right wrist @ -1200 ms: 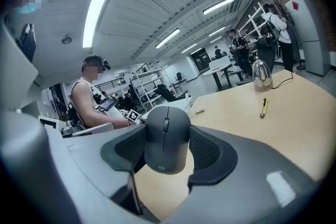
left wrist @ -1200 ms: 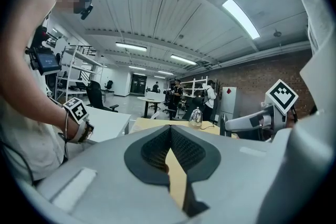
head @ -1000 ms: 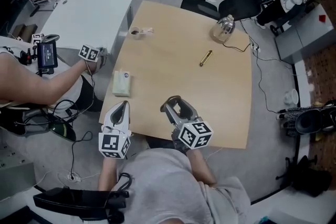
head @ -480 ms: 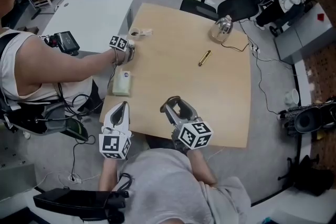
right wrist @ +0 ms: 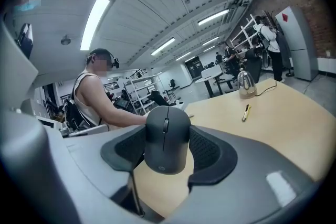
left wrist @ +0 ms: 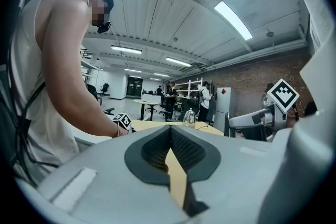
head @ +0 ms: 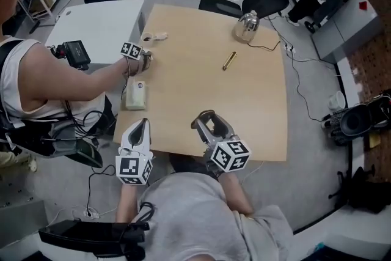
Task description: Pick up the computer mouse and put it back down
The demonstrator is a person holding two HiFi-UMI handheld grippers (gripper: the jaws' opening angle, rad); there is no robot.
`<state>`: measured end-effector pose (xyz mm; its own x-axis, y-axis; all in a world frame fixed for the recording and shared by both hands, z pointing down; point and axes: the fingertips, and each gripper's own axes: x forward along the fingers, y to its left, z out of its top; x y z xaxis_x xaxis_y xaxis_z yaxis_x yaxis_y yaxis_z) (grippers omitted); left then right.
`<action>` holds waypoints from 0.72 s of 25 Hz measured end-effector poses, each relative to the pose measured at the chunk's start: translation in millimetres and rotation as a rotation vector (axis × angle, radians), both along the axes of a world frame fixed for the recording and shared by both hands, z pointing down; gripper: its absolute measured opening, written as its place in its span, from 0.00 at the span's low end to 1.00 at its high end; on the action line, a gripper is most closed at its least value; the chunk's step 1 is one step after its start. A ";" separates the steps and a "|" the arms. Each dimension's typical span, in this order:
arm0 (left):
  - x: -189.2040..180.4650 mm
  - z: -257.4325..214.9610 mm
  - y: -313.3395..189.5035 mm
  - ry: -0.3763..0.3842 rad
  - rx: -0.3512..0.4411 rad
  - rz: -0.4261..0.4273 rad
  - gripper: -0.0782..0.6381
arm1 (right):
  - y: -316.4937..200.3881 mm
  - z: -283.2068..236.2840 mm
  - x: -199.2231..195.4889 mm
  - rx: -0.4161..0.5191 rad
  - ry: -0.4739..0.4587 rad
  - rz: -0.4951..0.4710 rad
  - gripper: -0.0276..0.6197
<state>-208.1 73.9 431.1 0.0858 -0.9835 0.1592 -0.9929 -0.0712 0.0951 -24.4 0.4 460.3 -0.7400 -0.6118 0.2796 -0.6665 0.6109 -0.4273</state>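
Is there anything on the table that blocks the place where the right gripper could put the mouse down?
Nothing visible does. The right gripper holds the mouse, and the table around it is bare; the pen and the white packet lie well away.

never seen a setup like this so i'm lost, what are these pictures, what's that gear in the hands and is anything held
No robot here: a person holds a two-jaw gripper in each hand. The head view comes from a camera on their head, looking down on a wooden table. The two gripper views come from cameras riding on each gripper. The left gripper is shut and empty. The right gripper is clamped on a dark computer mouse. Farther off lie a gold pen-like stick, a kettle and a pale box, with a second person's hand near the box.
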 end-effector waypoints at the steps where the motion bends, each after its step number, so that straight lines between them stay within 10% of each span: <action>1: 3.2 1.7 0.6 -0.001 -0.002 0.007 0.14 | 0.8 0.3 5.5 0.002 0.001 0.012 0.45; 18: 77.9 22.3 -10.1 0.013 -0.034 0.169 0.14 | 3.9 11.2 129.6 0.002 0.041 0.287 0.45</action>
<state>-130.2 63.8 453.4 0.2518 -0.9490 0.1896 -0.9657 -0.2336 0.1132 105.3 4.3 471.5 -0.5250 -0.7950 0.3040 -0.8287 0.3959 -0.3957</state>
